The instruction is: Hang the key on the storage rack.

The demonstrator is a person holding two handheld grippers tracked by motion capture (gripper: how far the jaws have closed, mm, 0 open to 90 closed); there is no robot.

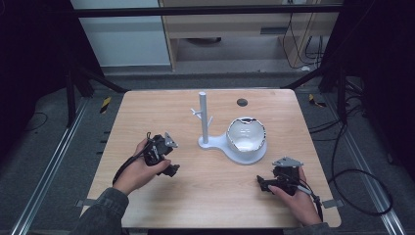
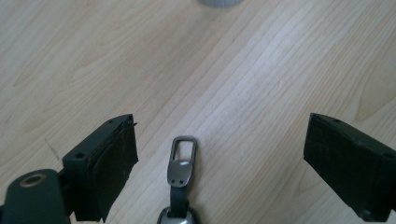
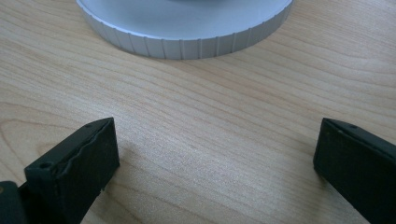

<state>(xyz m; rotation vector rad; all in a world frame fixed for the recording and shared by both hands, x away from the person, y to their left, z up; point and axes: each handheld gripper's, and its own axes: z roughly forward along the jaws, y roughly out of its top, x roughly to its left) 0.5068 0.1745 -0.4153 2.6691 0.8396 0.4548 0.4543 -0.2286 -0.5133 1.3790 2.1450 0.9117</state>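
The work surface is a light wood-grain table (image 1: 205, 196) with rounded corners. A small dark round disc (image 1: 242, 102) sits near its far edge. The table stands on grey flooring, with metal rails (image 1: 46, 171) running along the floor on both sides. Black frame bars (image 1: 93, 76) brace the corners behind it, and yellow-and-black striped tape (image 1: 105, 104) marks the floor at left and right. Behind the table are a pale cabinet panel (image 1: 122, 34) and a wooden shelf unit (image 1: 235, 24). Black cables (image 1: 362, 171) loop over the floor at the right.

A white stand (image 1: 208, 142) rests right of the table centre. It has an upright post (image 1: 203, 115) with short pegs, and a round base on its right side. A white bowl (image 1: 246, 133) with a dark rim sits on that base.

The left gripper (image 1: 166, 159) is held in the left hand (image 1: 139, 171), low over the left part of the table, well apart from the stand. In the left gripper view its jaws stand wide apart with nothing between the pads. A small metal clip (image 2: 182, 163) on a dark strap lies in the gap, at the bottom of that view. Whether the clip rests on the wood or hangs above it cannot be told.

The right gripper (image 1: 266, 185) is held in the right hand (image 1: 296, 198), near the front right of the table, just in front of the stand's base. In the right gripper view its jaws are also spread wide and empty, over bare wood. The ribbed edge of the base (image 3: 187, 44) lies ahead of them, not touching.
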